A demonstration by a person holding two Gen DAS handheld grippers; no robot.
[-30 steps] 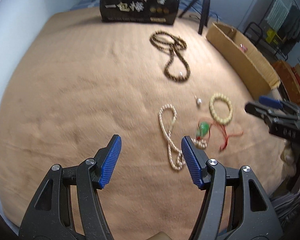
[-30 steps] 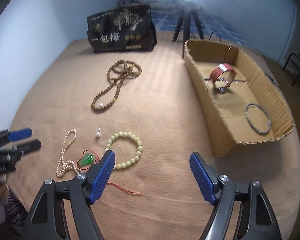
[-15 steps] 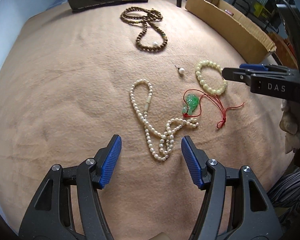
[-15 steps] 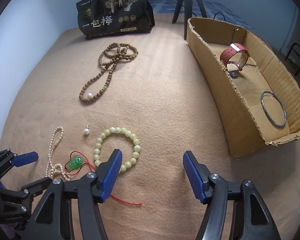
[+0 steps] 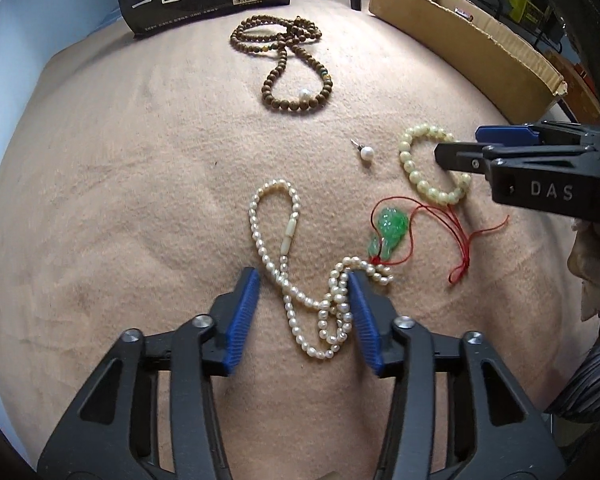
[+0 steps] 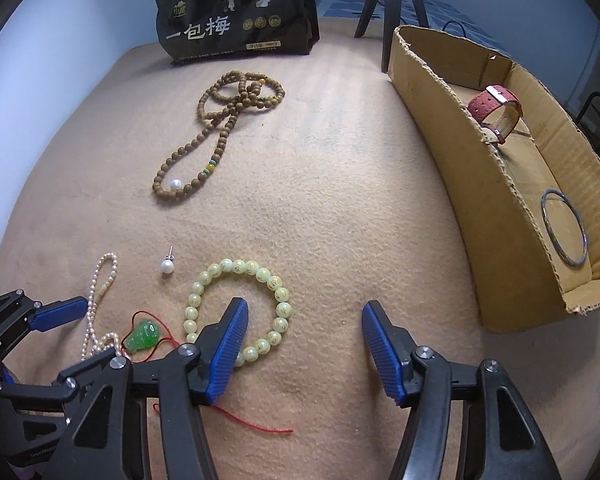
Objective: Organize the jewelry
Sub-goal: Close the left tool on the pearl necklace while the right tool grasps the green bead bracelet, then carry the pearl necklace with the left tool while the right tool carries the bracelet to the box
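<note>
A white pearl necklace [image 5: 288,264] lies on the tan cloth. My left gripper [image 5: 302,316] is open, low over it, with the necklace's near loops between its blue pads. Next to it lie a green pendant on red cord [image 5: 390,230], a pale green bead bracelet [image 6: 236,312] and a pearl earring [image 6: 167,266]. My right gripper [image 6: 304,344] is open and empty; its left pad sits inside the bracelet's ring. A brown bead necklace [image 6: 220,128] lies farther back.
A cardboard box [image 6: 452,152] at the right holds a red watch [image 6: 498,110] and a metal bangle [image 6: 564,234]. A black snack bag [image 6: 236,16] stands at the back. Tripod legs [image 6: 392,12] stand behind the box.
Both grippers have moved forward and down toward the jewelry. The left one now has the pearl necklace between its pads; the right one has reached the green bracelet.
</note>
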